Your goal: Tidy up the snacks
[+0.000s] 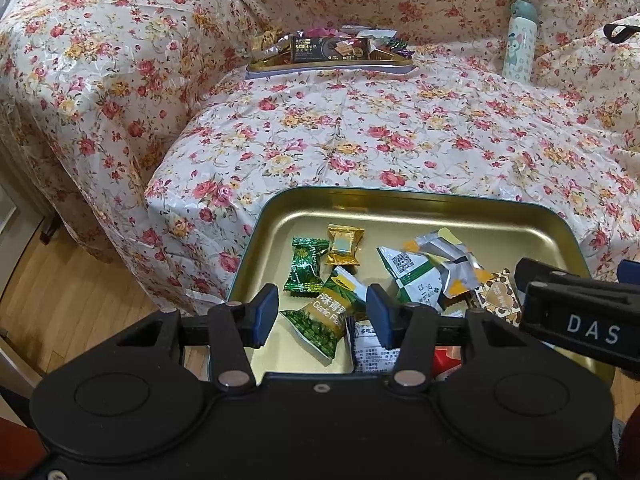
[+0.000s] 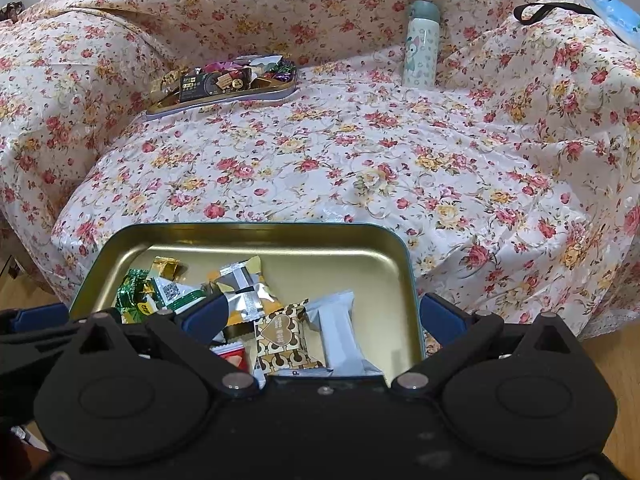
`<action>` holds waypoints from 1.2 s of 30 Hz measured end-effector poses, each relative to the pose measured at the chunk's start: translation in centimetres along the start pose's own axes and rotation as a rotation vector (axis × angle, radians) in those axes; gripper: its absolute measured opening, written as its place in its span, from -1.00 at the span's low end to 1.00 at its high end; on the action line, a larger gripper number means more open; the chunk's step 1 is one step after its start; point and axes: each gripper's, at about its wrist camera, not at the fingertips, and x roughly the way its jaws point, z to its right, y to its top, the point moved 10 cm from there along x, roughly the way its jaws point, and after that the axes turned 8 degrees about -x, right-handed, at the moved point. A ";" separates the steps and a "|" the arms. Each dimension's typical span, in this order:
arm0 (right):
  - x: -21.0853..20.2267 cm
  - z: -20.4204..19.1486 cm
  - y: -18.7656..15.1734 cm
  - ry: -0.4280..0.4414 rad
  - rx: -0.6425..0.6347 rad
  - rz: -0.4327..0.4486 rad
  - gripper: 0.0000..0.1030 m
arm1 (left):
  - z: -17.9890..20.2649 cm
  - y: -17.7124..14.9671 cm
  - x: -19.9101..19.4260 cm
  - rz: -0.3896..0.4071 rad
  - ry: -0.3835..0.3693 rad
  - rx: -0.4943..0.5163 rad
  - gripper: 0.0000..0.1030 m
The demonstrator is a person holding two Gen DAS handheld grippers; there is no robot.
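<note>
A gold tin tray [image 1: 400, 204] sits close under both grippers at the front edge of the flowered cover. It holds several wrapped snacks: a green garlic pea packet [image 1: 320, 322], a green candy [image 1: 304, 268], a gold candy [image 1: 344, 246], a brown heart packet [image 2: 280, 340] and a white bar [image 2: 340, 328]. My left gripper [image 1: 322, 314] hovers open over the pea packet, its pads clear of it. My right gripper [image 2: 324, 312] stands wide open, one finger over the snacks and the other outside the tray's right wall [image 2: 414, 292].
A second shallow tin [image 1: 328, 66] heaped with snacks lies at the back of the flowered cover [image 1: 400, 132]. A pale upright bottle [image 1: 520, 40] stands to its right. Wooden floor [image 1: 60, 288] shows at the left. A black strap [image 2: 540, 10] lies at the back right.
</note>
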 end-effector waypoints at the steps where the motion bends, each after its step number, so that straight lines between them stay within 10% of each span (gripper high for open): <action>1: 0.0 -0.1 0.0 0.001 0.000 -0.001 1.00 | 0.0 0.0 0.0 0.002 0.001 -0.001 0.10; 36: 0.1 -0.2 -0.2 0.005 -0.015 -0.020 1.00 | 0.0 -0.3 0.3 -0.030 -0.004 -0.014 0.10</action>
